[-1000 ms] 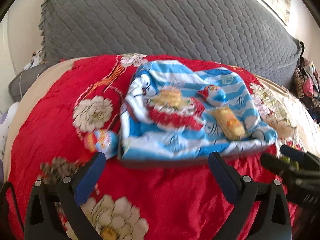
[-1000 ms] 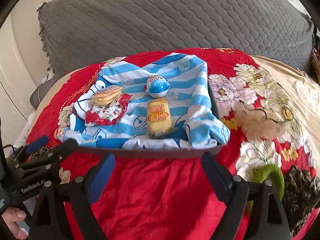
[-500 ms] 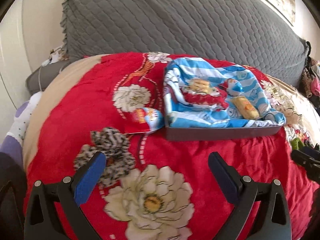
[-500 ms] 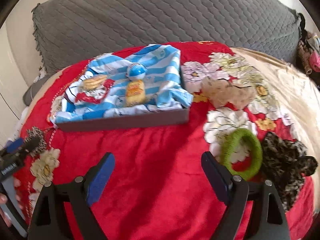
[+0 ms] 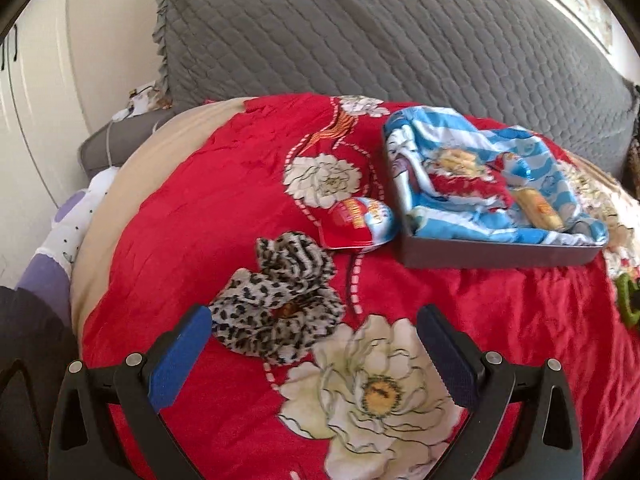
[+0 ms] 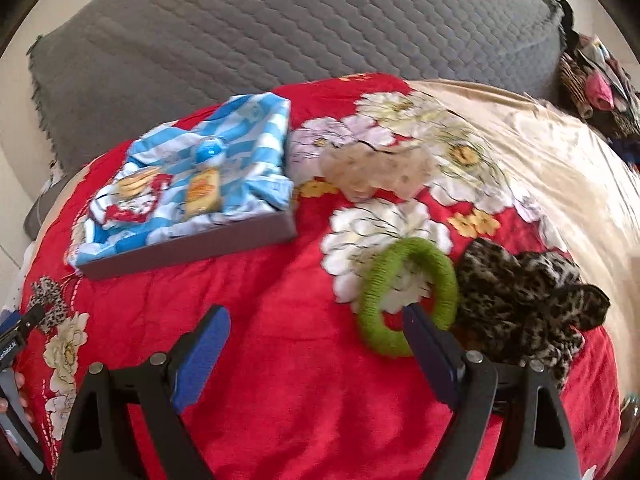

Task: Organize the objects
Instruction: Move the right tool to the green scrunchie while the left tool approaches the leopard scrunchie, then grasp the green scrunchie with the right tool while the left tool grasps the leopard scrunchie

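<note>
The left gripper's (image 5: 314, 344) fingers (image 5: 180, 364) are spread wide and empty over the bed (image 5: 192, 216), a leopard scrunchie (image 5: 280, 312) lying just ahead between their tips. Beyond it a red snack pack (image 5: 356, 222) touches the left wall of the grey tray (image 5: 492, 256), which sits mid-bed holding a striped cloth (image 5: 452, 148) and snacks. The right gripper's (image 6: 316, 338) fingers (image 6: 202, 358) also gape empty; its right tip overlaps a green ring (image 6: 404, 300), beside a darker scrunchie (image 6: 528, 300).

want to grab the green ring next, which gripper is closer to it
Right. The right gripper hangs open just short of the green ring, one finger overlapping its near edge. The left gripper is across the bed by the leopard scrunchie.
</note>
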Available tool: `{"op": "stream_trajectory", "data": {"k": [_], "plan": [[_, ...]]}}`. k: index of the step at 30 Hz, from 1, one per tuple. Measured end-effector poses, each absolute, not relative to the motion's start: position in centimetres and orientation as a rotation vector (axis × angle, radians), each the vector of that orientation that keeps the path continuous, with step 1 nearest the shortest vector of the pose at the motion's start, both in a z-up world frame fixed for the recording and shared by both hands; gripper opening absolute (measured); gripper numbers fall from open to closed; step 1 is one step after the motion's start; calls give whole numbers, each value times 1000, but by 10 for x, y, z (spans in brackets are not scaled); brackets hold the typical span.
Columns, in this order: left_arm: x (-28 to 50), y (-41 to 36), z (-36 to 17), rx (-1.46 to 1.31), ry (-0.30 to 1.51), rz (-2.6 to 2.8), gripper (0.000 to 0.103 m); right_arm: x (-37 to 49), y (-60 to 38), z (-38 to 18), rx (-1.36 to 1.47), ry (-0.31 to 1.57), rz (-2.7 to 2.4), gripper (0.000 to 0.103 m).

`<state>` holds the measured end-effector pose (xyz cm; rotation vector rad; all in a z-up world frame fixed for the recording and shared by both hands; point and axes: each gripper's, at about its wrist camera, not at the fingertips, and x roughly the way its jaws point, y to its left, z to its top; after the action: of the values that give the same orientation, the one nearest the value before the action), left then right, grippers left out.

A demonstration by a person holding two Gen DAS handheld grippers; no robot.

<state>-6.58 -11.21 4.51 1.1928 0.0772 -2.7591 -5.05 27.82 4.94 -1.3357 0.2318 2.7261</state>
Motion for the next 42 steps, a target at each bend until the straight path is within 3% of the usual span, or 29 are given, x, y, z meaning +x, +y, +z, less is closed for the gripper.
{"op": "stream_trajectory", "data": {"k": [18,27,29,32,35,36,42], "plan": [[-85,-128,14,1273,144,-2711,102,-59,312,23,-1374,273,2611,86],[-89,-130,6,1307,171,-2708,102,-67,314,5,-1434,242,2565,66],[-89,-130,4,1312,173,-2706,101,-68,313,3,-1441,228,2564,56],[-91,-131,2,1316,176,-2710,97,-69,315,4,-1442,237,2571,39],[-91,-131,2,1316,172,-2710,78,-69,316,5,-1447,265,2581,30],[-92,-131,2,1317,168,-2709,71,-69,316,5,-1447,273,2586,29],[-93,-129,2,1338,184,-2748,54,-68,317,9,-1442,328,2612,24]]}}
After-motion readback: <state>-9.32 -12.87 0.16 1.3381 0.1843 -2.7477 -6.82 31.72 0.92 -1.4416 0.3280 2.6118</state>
